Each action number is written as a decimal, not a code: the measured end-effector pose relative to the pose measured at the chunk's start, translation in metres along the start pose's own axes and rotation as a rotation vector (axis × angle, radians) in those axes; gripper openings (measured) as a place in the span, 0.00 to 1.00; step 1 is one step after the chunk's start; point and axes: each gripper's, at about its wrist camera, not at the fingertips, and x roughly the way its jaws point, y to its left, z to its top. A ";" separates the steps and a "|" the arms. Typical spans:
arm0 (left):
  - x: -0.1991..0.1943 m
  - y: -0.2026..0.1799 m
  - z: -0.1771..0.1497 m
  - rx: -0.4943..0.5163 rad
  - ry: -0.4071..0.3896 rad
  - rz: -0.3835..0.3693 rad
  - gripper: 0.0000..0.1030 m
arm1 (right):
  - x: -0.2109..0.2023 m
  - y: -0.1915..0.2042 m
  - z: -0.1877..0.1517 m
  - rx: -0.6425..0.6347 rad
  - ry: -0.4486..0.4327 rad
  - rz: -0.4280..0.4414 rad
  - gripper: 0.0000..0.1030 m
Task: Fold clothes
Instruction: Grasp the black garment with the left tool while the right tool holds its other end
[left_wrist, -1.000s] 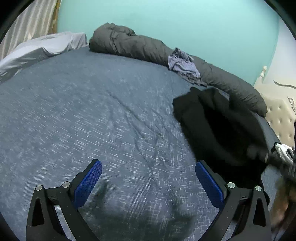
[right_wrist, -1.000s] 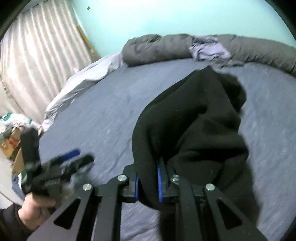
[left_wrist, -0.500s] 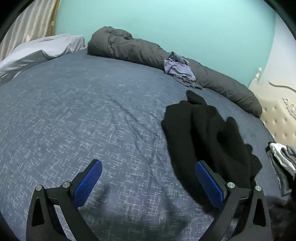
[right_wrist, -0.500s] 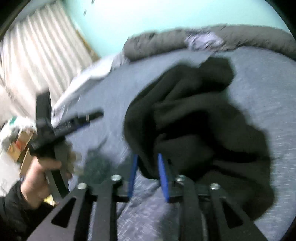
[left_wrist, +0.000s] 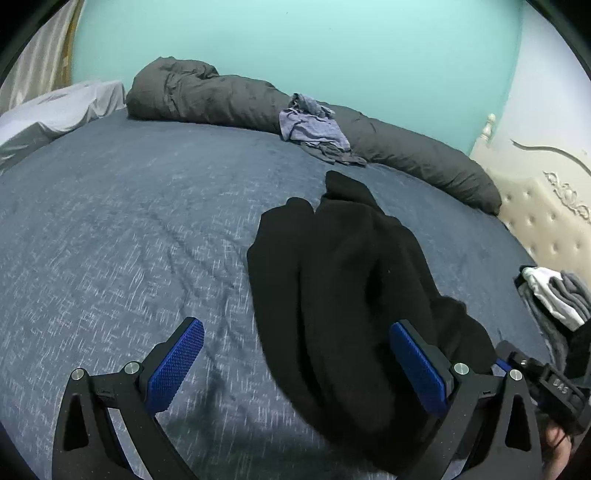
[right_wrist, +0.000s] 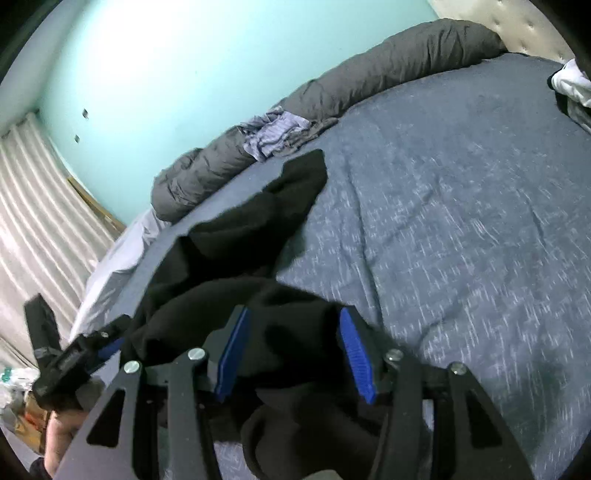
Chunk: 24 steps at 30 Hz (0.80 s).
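Tongs (left_wrist: 295, 363) agape, garment (left_wrist: 343, 288) lengthwise ahead

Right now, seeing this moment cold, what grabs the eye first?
The black garment lies crumpled in a heap on the blue bedspread. The right gripper stands open over it, and the left gripper is open at its near edge. Behind, a grey rolled duvet lines the turquoise wall, with a lilac cloth on it.
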 end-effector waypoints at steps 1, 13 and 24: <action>0.003 0.000 0.001 -0.010 0.004 -0.005 1.00 | 0.001 0.000 0.002 -0.005 -0.007 0.001 0.51; 0.029 -0.002 -0.004 -0.073 0.092 -0.083 0.99 | 0.000 -0.024 0.007 0.051 -0.004 0.013 0.54; 0.032 -0.013 -0.008 -0.027 0.131 -0.227 0.45 | -0.004 -0.027 0.010 0.074 -0.009 0.025 0.54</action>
